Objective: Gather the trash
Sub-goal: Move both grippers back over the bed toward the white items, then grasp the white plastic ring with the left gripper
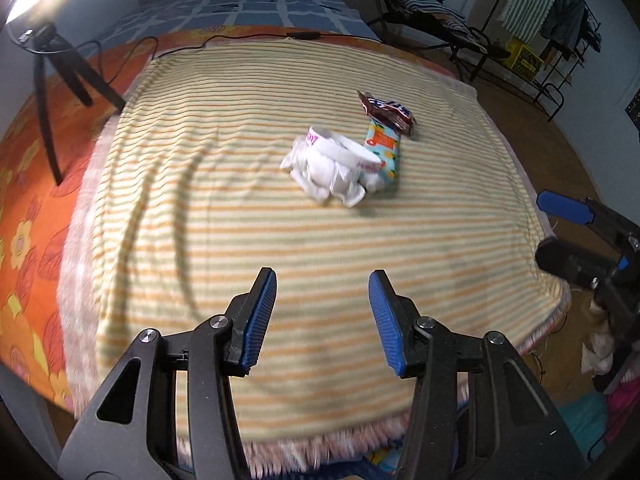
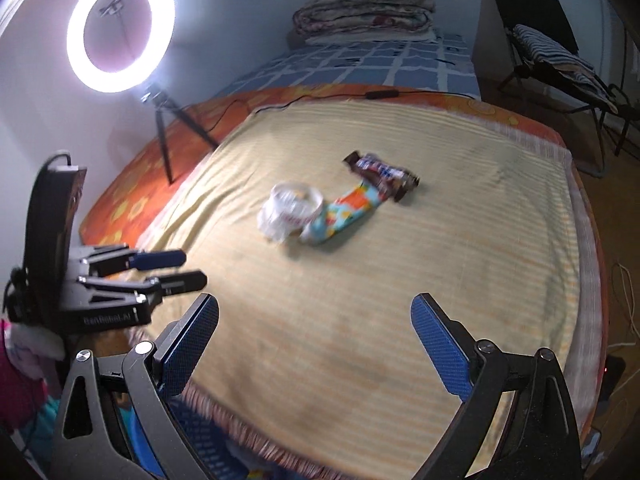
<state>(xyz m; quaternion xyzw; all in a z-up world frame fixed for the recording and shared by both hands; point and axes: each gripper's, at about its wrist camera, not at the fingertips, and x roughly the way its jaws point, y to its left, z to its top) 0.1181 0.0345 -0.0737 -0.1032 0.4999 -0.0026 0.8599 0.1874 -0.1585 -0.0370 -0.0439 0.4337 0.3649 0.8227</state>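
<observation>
we count three pieces of trash on the striped blanket that covers the bed: one crumpled white wrapper with a stiff white band around it, one teal and orange patterned packet, and one dark brown candy bar wrapper. in the left wrist view they sit in a cluster at about 1 o'clock from the centre, the white wrapper touching the patterned packet at its 3 o'clock side, and the brown wrapper overlapping the packet's far end at 12 o'clock. we hold two grippers. the left gripper hangs over the near part of the blanket at 6 o'clock, its two blue pads spread apart with only blanket between them, nothing held. the right gripper is likewise spread wide, its two blue pads well apart and bare, also over the near edge of the blanket. each gripper shows in the other's view: the right one at 3 o'clock in the left view, the left one at 9 o'clock in the right view. all three pieces lie well apart from both grippers. one ring light on a tripod glows at 10 o'clock in the right view, and one folded quilt lies at the far end of the bed at 12 o'clock.
</observation>
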